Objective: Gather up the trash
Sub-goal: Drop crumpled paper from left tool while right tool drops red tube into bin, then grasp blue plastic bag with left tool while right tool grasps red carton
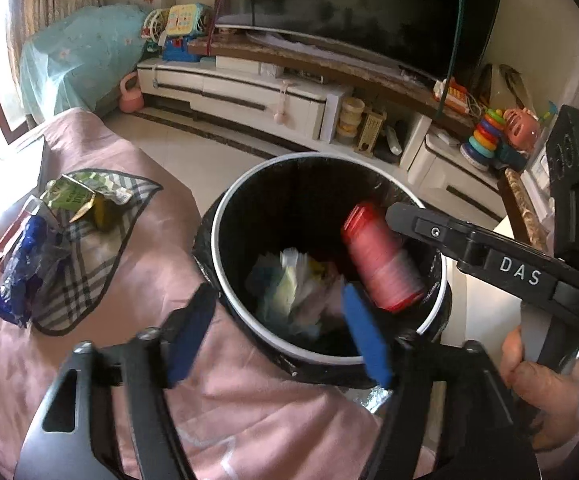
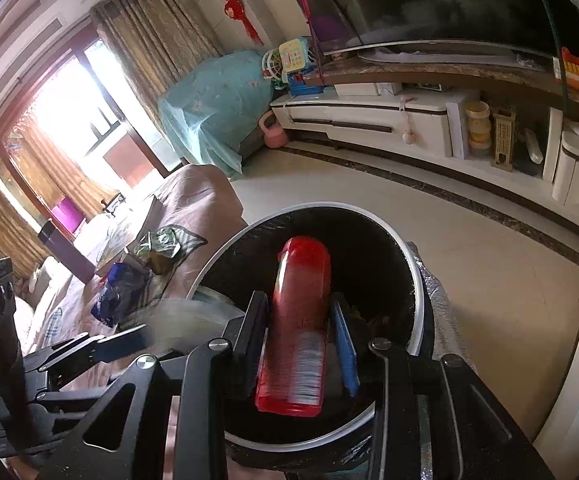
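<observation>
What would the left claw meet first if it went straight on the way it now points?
Probably the crumpled paper trash lying inside the black bin. The left claw stands open over the bin's mouth with nothing between its pads, though depth is hard to judge through the fisheye.

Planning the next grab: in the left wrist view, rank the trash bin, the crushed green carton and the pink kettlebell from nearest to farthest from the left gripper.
1. Trash bin: right below the left gripper, whose open fingers straddle its near rim.
2. Crushed green carton: off to the left, on the plaid cloth.
3. Pink kettlebell: far back on the floor by the TV cabinet.
</observation>
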